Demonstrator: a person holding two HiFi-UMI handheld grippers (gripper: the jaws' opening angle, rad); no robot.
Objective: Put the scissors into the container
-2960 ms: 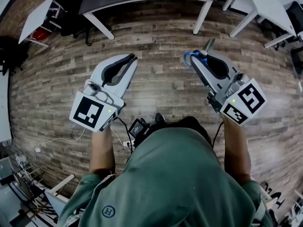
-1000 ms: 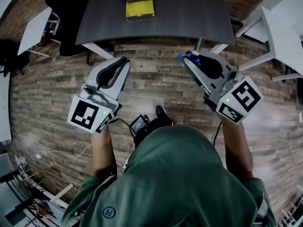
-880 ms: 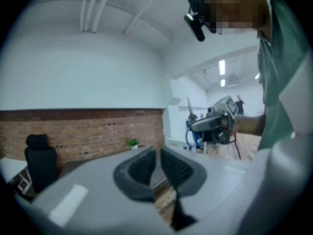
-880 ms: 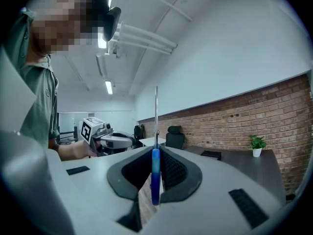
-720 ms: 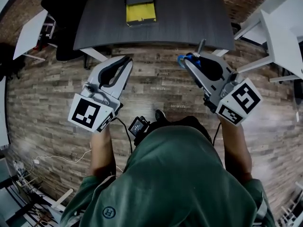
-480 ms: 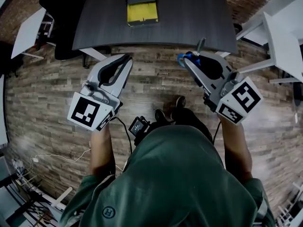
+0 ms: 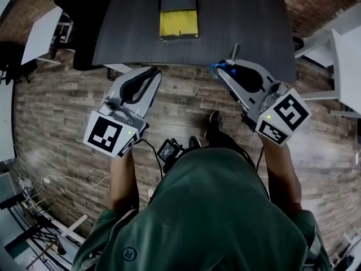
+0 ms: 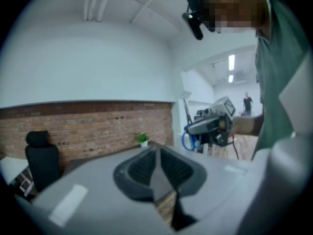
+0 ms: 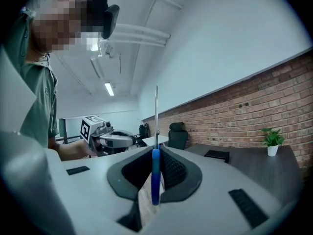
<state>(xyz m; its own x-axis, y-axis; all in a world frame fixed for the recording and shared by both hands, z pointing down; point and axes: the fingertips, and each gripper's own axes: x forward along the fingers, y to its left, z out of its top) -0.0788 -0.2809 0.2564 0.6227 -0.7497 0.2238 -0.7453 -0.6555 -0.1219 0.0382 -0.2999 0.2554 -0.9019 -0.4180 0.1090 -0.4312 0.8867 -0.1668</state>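
Note:
My right gripper (image 7: pixel 221 70) is shut on the scissors (image 7: pixel 219 67). Their blue handle sits between the jaws and the thin metal blade (image 7: pixel 235 51) points up and away. In the right gripper view the blue handle (image 9: pixel 155 175) is pinched in the pads and the blade (image 9: pixel 156 112) stands upright. The left gripper (image 7: pixel 154 73) is held level beside it, shut with nothing in it, its pads (image 8: pixel 157 156) pressed together. The yellow and black container (image 7: pixel 178 22) lies on the dark grey table (image 7: pixel 237 21) ahead, beyond both grippers.
A black chair (image 7: pixel 79 16) stands at the table's left end. White tables (image 7: pixel 42 34) flank it left and right (image 7: pixel 347 55). A small potted plant (image 9: pixel 272 140) sits on the far end of the table. Wooden floor lies below, with cables at lower left (image 7: pixel 62 179).
The person has walked forward: the dark table and the container have come nearer, now just past the gripper tips. Both grippers keep the same pose, the scissors still held.

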